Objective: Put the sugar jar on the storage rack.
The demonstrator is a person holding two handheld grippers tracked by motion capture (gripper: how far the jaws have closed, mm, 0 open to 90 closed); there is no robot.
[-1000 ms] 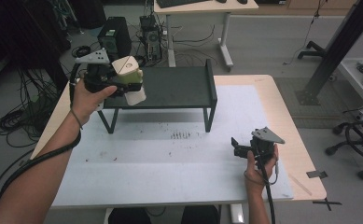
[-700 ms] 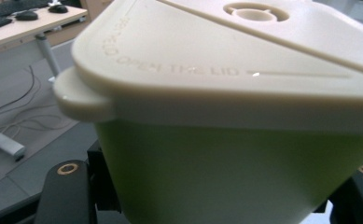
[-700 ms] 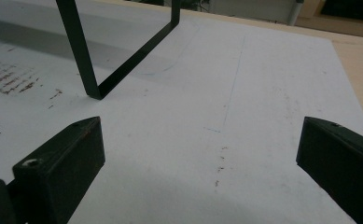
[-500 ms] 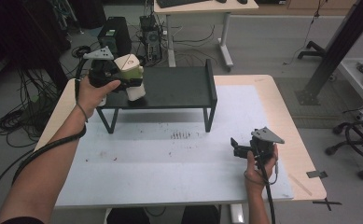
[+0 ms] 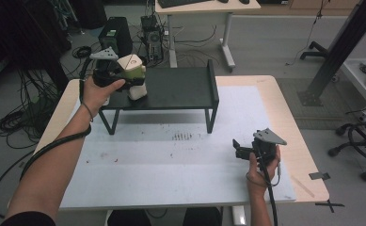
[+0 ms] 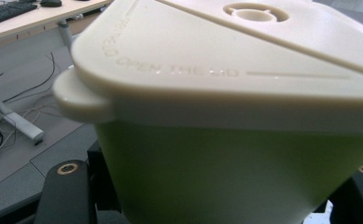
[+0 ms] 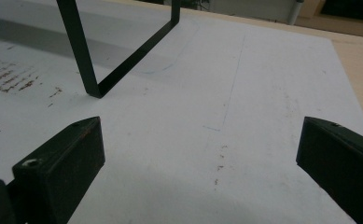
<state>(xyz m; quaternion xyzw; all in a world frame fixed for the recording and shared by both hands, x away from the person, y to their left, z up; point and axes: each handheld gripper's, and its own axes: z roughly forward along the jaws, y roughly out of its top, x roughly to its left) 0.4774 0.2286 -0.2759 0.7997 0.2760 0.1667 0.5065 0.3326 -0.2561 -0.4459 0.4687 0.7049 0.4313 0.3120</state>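
The left gripper (image 5: 124, 77), jaws clamped on a green container with a cream lid (image 5: 132, 70), had lowered it from above the black shelf (image 5: 180, 87) almost onto its left end, apparently for placement, while the right gripper (image 5: 242, 149) idled spread over the table (image 5: 171, 160).

The tongs (image 7: 200, 172) stand wide apart above the white sheet (image 7: 244, 93), near the black rack leg (image 7: 83, 60).
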